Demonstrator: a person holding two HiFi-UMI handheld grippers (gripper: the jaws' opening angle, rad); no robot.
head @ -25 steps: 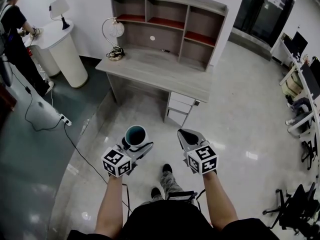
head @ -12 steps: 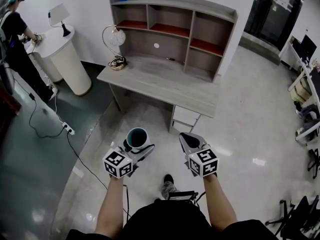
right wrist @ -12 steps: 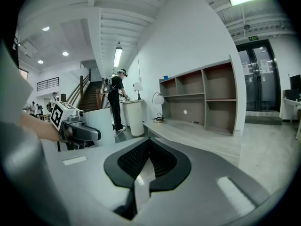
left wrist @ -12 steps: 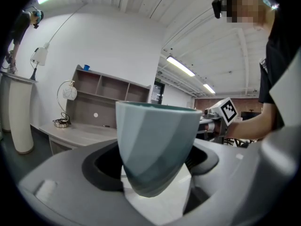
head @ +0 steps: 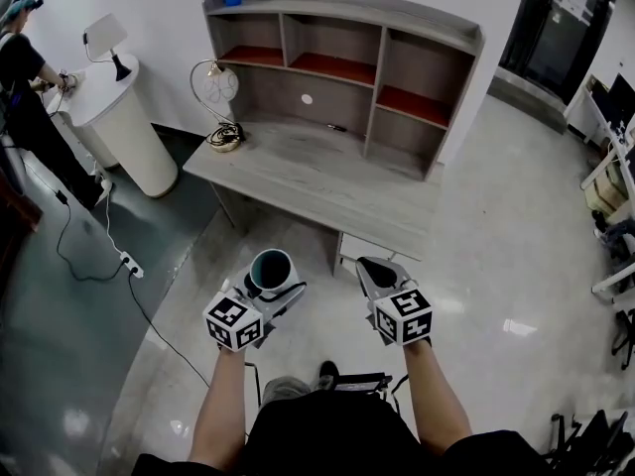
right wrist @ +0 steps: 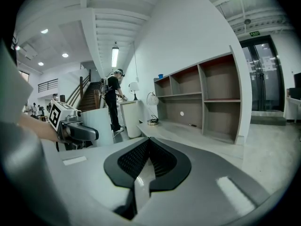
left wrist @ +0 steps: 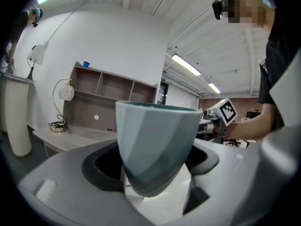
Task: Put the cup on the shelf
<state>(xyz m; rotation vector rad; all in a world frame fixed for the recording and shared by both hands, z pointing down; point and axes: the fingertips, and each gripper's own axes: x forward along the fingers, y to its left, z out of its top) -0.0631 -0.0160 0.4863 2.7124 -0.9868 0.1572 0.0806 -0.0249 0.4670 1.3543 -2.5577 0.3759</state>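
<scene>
We note a smooth, slightly glossy cup (head: 271, 269), a matt wood-grain tabletop (head: 308, 181), a glossy polished floor (head: 496, 256), and textured matt pads (right wrist: 134, 161) on the right hand-held gripper (right wrist: 148, 141).

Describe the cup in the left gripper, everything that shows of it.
The cup is a handleless tumbler tapering to a narrow base. It is pale grey-blue outside with slanting darker bands and dark teal inside, and it looks like glazed ceramic. It is upright and appears empty. The left gripper clamps its lower half between both jaws; nothing else touches it. It hangs in the air short of the desk, not yet on the shelf.
</scene>
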